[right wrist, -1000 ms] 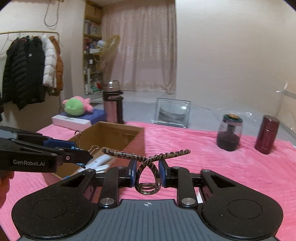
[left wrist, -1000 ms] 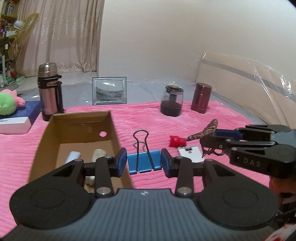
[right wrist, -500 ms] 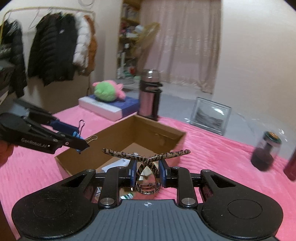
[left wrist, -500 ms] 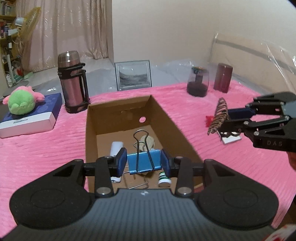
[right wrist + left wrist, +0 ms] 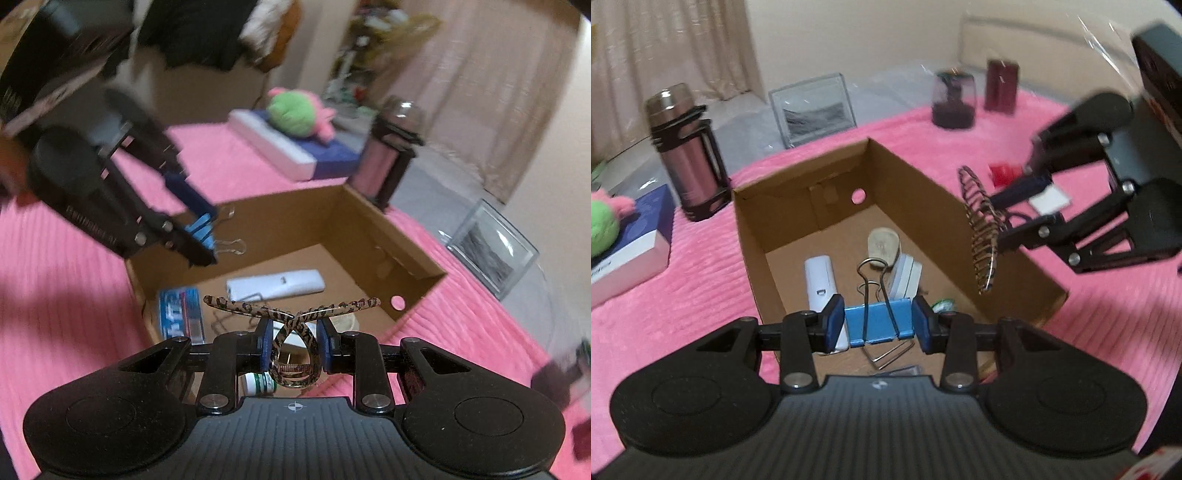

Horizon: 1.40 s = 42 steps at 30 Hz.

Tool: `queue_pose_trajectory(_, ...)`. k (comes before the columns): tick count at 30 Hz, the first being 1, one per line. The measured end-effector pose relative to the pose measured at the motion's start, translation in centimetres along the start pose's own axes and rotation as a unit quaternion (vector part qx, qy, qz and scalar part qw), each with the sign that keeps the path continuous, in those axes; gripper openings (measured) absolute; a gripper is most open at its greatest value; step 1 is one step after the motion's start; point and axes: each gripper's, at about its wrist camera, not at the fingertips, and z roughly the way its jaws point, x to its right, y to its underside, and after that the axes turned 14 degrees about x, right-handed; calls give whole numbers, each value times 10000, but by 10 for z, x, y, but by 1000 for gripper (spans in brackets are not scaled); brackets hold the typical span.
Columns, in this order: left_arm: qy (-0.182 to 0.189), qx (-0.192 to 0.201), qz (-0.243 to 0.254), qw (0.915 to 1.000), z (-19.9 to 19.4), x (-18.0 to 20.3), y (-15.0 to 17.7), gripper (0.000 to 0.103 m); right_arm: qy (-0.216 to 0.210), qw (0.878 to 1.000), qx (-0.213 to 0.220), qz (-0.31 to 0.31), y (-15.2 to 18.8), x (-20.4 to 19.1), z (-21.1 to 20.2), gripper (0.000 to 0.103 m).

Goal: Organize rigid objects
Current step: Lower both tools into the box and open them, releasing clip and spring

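Both hands are over the open brown cardboard box (image 5: 897, 206), which sits on the pink ribbed blanket (image 5: 701, 288), each with something ready to go in.

The left gripper (image 5: 879, 324) has its blue pads squeezed hard against the two ends of a blue metal binder clip (image 5: 877, 321), whose wire handles stick up and forward. It hangs above the near end of the box. The right gripper (image 5: 294, 345) is closed just as tightly on the looped spring end of a leopard-print plastic hair claw (image 5: 291, 314), its two arms crossing and splaying out to either side. In the left view the claw hangs at the box's right-hand wall, about over its rim.

Already on the box floor lie a white oblong plastic device (image 5: 820, 278), a pale beige oval piece (image 5: 882, 245) and a small green-and-white bottle (image 5: 258, 384).

Both held pieces look light and stiff, so I'd expect a short drop to do them no harm. The binder clip is smooth painted steel and could slide between the pads; gripping its flat ends, as now, seems the surest hold. The claw is probably brittle at its teeth and sprung at the hinge, so the loop by the hinge is the sensible place to pinch, and squeezing elsewhere might open it or snap a prong.
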Motion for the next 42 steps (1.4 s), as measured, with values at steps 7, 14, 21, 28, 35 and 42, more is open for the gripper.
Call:
queue_pose_trajectory(7, 254, -512, 470, 9973, 32, -6, 9, 34, -409, 9955, -461, -715, 10, -5, 37, 22)
queue_pose_trajectory(14, 524, -894, 682, 9923, 57, -7, 16, 34, -816, 9878, -882, -988, 16, -7, 64, 22)
queue_pose_trajectory(21, 693, -1230, 805, 9867, 74, -8, 21, 34, -1119, 9781, -1268, -1213, 18, -11, 84, 22)
queue_pose_trajectory(28, 752, -1457, 816, 9831, 88, -10, 25, 34, -1317, 9702, -1635, -1208, 22, -12, 105, 22)
queue_pose_trajectory(35, 792, -1570, 761, 9815, 97, -11, 29, 34, -1409, 9662, -1836, -1133, 24, -12, 115, 22)
queue_pose_trajectory(42, 800, -1620, 717, 9809, 102, -12, 30, 34, -1416, 9620, -2069, -1082, 28, -13, 124, 22)
